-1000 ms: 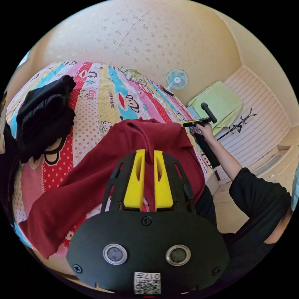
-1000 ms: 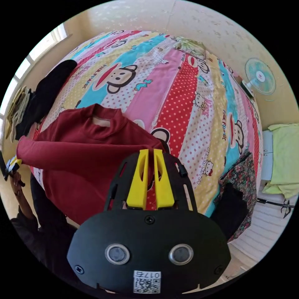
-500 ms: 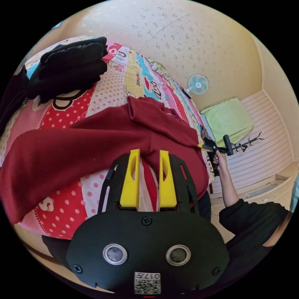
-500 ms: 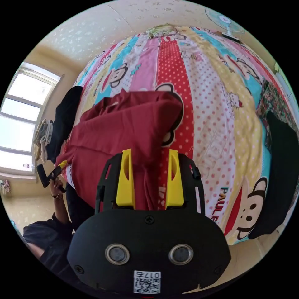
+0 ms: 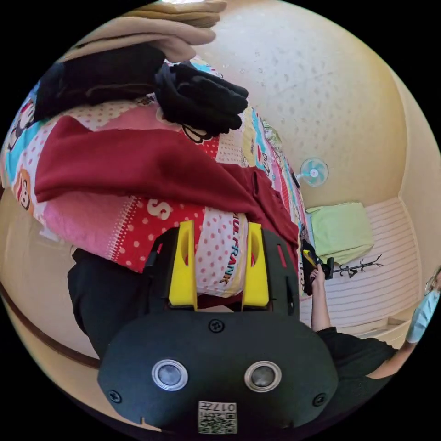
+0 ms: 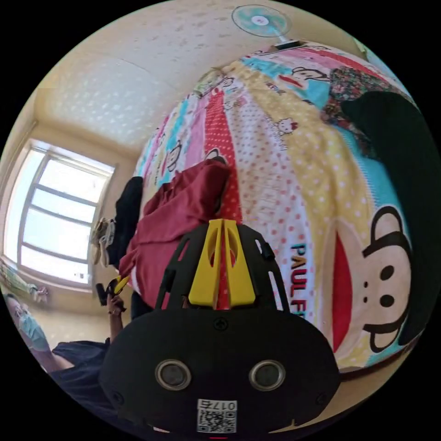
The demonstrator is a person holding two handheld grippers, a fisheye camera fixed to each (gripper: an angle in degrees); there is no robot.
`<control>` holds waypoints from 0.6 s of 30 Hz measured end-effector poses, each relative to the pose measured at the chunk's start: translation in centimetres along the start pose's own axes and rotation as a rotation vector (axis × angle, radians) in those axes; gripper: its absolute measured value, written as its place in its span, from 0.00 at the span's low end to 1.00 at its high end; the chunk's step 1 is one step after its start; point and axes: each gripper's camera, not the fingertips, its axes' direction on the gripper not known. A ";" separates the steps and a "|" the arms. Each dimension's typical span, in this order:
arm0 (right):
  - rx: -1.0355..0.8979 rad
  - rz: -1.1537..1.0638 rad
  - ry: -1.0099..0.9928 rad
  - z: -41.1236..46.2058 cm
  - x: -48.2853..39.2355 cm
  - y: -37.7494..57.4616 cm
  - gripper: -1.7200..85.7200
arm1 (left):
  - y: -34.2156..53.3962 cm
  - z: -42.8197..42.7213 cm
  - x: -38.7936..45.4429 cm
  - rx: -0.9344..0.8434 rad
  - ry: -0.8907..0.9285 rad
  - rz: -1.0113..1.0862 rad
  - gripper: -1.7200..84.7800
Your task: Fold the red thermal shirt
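1. A bed (image 6: 285, 183) under a bright cartoon-print sheet carries the work, with a window (image 6: 55, 220) at nine o'clock in the right gripper view and a fan (image 5: 313, 171) against the wall at three o'clock in the left gripper view.
2. The red thermal shirt (image 5: 151, 167) lies spread on the sheet near the bed's edge, one long sleeve stretched toward nine o'clock below a pile of black clothes (image 5: 197, 98).
3. The left gripper (image 5: 219, 264) has its fingers wide apart, holding nothing, printed sheet showing between them.
4. The right gripper (image 6: 222, 264) has its fingers pressed together; whether they pinch any fabric cannot be told.
5. The shirt looks soft, light and limp, so it would likely sag and crease; cuffs, shoulders or hem seem the soundest places to take hold.
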 end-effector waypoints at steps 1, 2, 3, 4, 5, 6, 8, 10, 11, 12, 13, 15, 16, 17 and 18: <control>-0.028 -0.010 -0.025 0.3 -0.6 0.3 0.03 | 0.0 -0.9 -1.4 0.034 0.040 -0.059 0.22; -0.102 -0.044 -0.071 1.3 -1.9 0.9 0.03 | 0.4 -2.1 -2.3 0.096 0.053 -0.105 0.22; -0.171 -0.083 -0.088 2.5 -3.4 1.7 0.03 | 0.7 -2.8 -2.6 0.129 0.053 -0.119 0.23; -0.203 -0.103 -0.083 3.1 -4.2 2.2 0.03 | 1.4 -4.0 -3.1 0.191 0.030 -0.136 0.22; -0.292 -0.146 -0.051 4.8 -6.0 3.1 0.03 | 1.8 -5.0 -3.7 0.231 -0.018 -0.151 0.22; -0.398 -0.192 0.003 6.8 -7.6 3.8 0.03 | 1.9 -5.4 -4.0 0.241 -0.042 -0.163 0.22; -0.540 -0.266 0.127 10.3 -9.7 5.0 0.03 | 2.0 -6.2 -6.0 0.251 -0.027 -0.227 0.23; -0.656 -0.298 0.302 14.0 -10.4 5.7 0.02 | 2.1 -6.7 -7.7 0.286 0.048 -0.275 0.24; -0.672 -0.299 0.339 14.7 -10.6 5.7 0.02 | 2.1 -6.8 -8.9 0.311 0.081 -0.307 0.24; -0.691 -0.252 0.333 14.6 -10.4 5.4 0.02 | 2.2 -6.9 -9.4 0.322 0.094 -0.325 0.24; -0.705 -0.222 0.323 14.6 -10.1 5.2 0.02 | 2.1 -6.9 -10.4 0.350 0.134 -0.348 0.23; -0.725 -0.129 0.254 14.4 -8.6 4.9 0.02 | 2.1 -6.8 -11.4 0.422 0.218 -0.338 0.20; -0.721 -0.109 0.230 14.2 -8.2 4.9 0.02 | 2.3 -6.7 -11.8 0.460 0.286 -0.337 0.17; -0.699 -0.064 0.178 13.7 -7.2 5.2 0.02 | 2.6 -6.7 -11.5 0.508 0.353 -0.330 0.12; -0.663 -0.034 0.134 13.1 -6.5 5.8 0.02 | 2.8 -6.8 -11.0 0.534 0.377 -0.315 0.11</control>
